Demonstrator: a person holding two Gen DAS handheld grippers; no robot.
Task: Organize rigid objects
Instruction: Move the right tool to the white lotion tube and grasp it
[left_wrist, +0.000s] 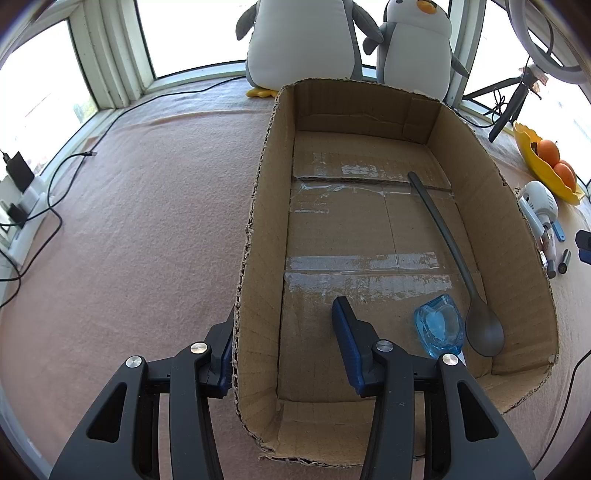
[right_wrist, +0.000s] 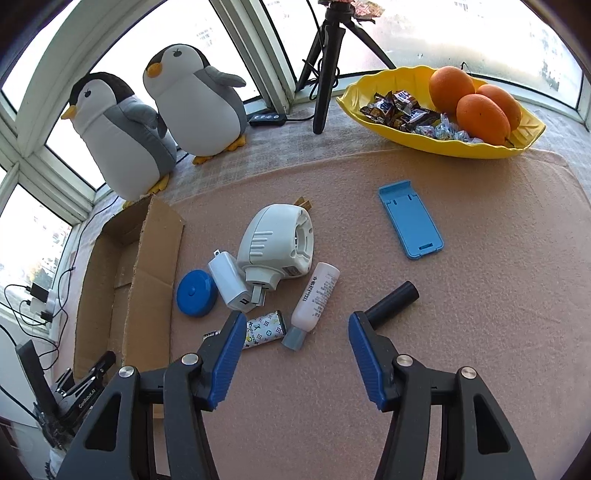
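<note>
An open cardboard box (left_wrist: 266, 206) lies on the pink cloth; it also shows at the left of the right wrist view (right_wrist: 155, 266). Inside lie a grey spoon (left_wrist: 458, 258) and a clear blue dish (left_wrist: 439, 330). My left gripper (left_wrist: 284, 332) is open and straddles the box's left wall, one finger inside, one outside. My right gripper (right_wrist: 297, 332) is open and empty above the cloth. Just ahead of it lie a white bottle (right_wrist: 316, 295), a patterned tube (right_wrist: 264, 328), a black cylinder (right_wrist: 393, 299), a white charger (right_wrist: 231, 282), a blue round case (right_wrist: 195, 293), a white plug-in device (right_wrist: 275, 243) and a blue phone stand (right_wrist: 410, 219).
A yellow bowl (right_wrist: 369, 110) with oranges and sweets stands at the back right. Two plush penguins (right_wrist: 155, 122) and a black tripod (right_wrist: 325, 74) stand by the window. Cables and a power strip (left_wrist: 22, 206) lie at the far left.
</note>
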